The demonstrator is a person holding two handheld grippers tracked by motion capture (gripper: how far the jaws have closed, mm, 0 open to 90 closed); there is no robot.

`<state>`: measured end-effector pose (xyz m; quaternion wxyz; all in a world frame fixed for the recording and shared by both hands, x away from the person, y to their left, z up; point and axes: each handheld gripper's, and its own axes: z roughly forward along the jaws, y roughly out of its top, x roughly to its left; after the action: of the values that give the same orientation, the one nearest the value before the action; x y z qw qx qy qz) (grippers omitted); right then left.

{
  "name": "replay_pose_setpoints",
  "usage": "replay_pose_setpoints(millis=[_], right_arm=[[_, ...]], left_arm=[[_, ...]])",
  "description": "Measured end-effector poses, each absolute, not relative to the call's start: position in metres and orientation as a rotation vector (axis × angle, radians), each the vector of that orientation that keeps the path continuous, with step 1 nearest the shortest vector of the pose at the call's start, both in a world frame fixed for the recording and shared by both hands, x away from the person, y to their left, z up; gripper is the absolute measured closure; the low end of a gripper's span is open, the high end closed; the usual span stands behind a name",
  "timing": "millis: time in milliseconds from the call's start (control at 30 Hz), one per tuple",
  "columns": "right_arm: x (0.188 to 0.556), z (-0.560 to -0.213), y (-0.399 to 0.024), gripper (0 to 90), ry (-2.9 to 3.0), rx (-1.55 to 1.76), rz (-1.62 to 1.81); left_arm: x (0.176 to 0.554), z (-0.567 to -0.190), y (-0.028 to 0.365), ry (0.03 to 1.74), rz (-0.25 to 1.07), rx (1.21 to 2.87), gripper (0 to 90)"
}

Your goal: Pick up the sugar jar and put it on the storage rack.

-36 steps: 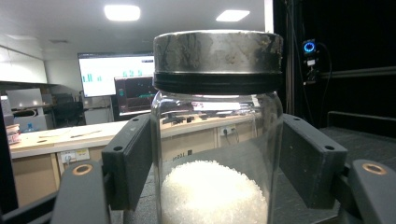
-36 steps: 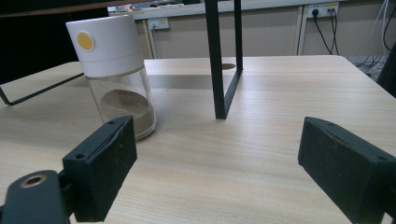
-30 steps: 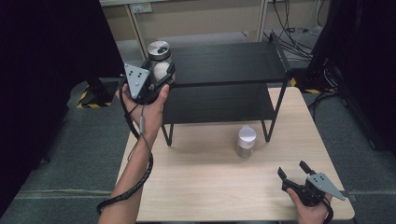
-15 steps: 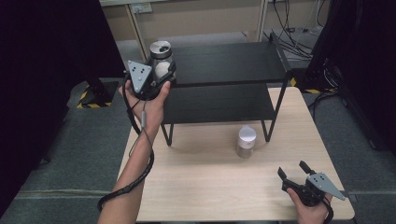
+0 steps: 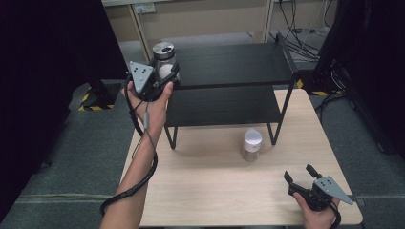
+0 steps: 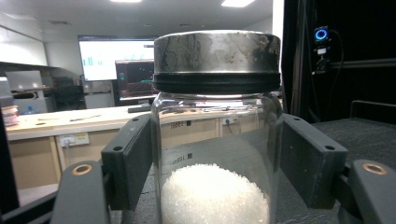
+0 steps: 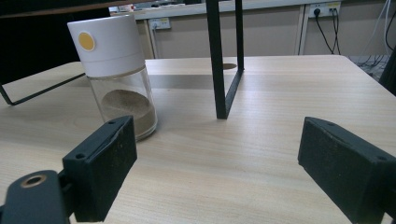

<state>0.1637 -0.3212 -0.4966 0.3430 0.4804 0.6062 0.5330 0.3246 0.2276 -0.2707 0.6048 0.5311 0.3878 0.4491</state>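
A glass jar [image 5: 164, 53] with a metal lid, part full of white granules, is at the left end of the black rack's top shelf [image 5: 229, 59]. My left gripper [image 5: 166, 72] is shut on its glass body. In the left gripper view the pads [image 6: 133, 158] press both sides of the jar [image 6: 217, 60], and its base is hidden. A spice jar [image 5: 251, 143] with a white cap and brown powder stands on the wooden table [image 5: 215, 191] in front of the rack. My right gripper [image 5: 298, 171] rests open near the table's front right corner, with the spice jar [image 7: 114, 74] ahead to its left.
The two-tier rack stands on thin black legs [image 7: 224, 60] at the back of the table, with its lower shelf [image 5: 224, 105] bare. Grey floor and cables [image 5: 334, 81] surround the table. A dark curtain [image 5: 47, 71] hangs at the left.
My left hand has edged slightly up toward the top shelf with the glass jar. The right gripper and the spice jar have stayed put.
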Motion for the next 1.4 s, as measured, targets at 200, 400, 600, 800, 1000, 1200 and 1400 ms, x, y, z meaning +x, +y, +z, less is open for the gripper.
replay_pose_setpoints(millis=[200, 400, 600, 800, 1000, 1200, 1400], right_arm=[[0.164, -0.497, -0.321, 11.9, 1.576, 1.248, 1.384], [0.164, -0.496, -0.321, 11.9, 1.578, 1.247, 1.384], [0.164, -0.496, -0.321, 11.9, 1.577, 1.248, 1.385], [0.164, -0.497, -0.321, 11.8, 1.576, 1.250, 1.388], [0.164, -0.496, -0.322, 11.9, 1.577, 1.249, 1.388], [0.164, -0.496, -0.321, 11.9, 1.578, 1.249, 1.386], [0.164, -0.496, -0.321, 11.9, 1.576, 1.249, 1.386]], left_arm=[[0.325, -0.272, 0.229, 0.888, 1.038, 1.230, 30.0], [0.326, -0.275, 0.233, 0.853, 1.017, 1.203, 24.8], [0.319, -0.274, 0.230, 0.834, 1.025, 1.173, 15.5], [0.313, -0.276, 0.228, 0.804, 1.062, 1.158, 13.8], [0.306, -0.281, 0.230, 0.788, 1.059, 1.149, 13.6], [0.299, -0.290, 0.234, 0.780, 1.059, 1.137, 13.4], [0.290, -0.301, 0.239, 0.754, 1.056, 1.132, 13.3]])
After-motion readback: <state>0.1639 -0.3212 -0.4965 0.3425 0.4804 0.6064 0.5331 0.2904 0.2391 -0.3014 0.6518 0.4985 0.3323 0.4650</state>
